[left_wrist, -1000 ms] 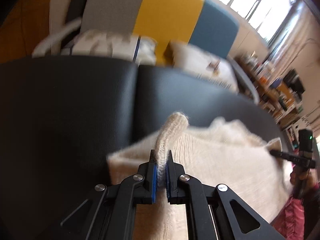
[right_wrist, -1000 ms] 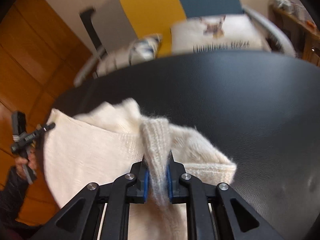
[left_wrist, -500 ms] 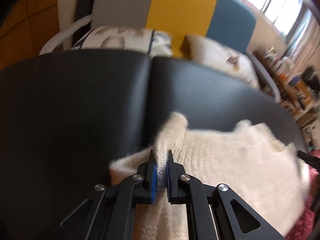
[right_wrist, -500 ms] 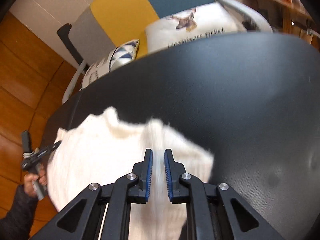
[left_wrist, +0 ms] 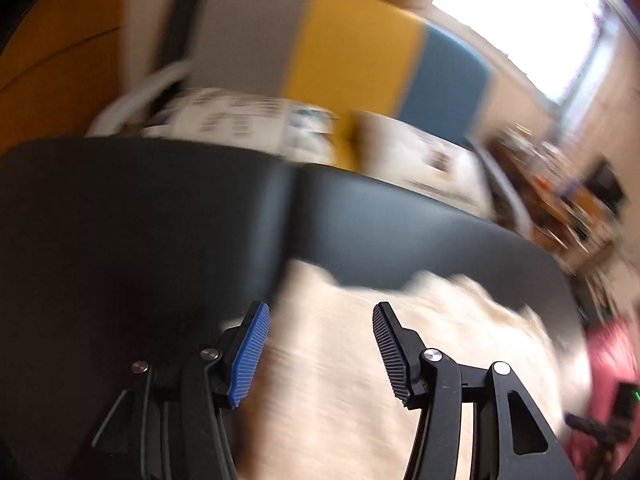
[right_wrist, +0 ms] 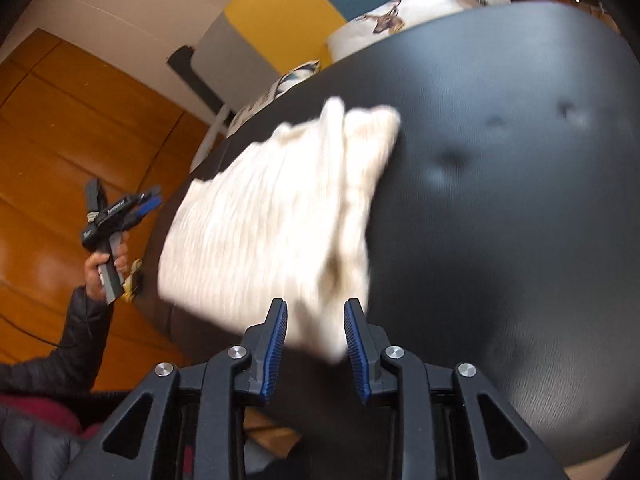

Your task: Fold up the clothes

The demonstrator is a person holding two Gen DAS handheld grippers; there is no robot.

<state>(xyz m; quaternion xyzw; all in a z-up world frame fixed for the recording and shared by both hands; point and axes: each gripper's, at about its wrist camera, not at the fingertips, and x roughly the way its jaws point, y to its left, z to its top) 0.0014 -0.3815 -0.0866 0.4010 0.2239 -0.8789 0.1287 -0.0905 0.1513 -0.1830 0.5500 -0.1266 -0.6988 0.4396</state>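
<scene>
Cream knit sweater (right_wrist: 272, 216) lies folded on the black surface

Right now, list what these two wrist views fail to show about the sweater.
- Left wrist view: motion blur smears the cream sweater; its knit and fold lines are unreadable, and its near edge is hidden behind the open left gripper.
- Right wrist view: the open right gripper covers the sweater's near corner.

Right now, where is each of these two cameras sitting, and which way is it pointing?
Left wrist: rides on the left gripper, looking ahead over the sweater to the sofa; open jaws show.
Right wrist: rides on the right gripper, looking leftward across the sweater; open jaws and the left hand show.
Shared: sweater, black table, sofa.
</scene>
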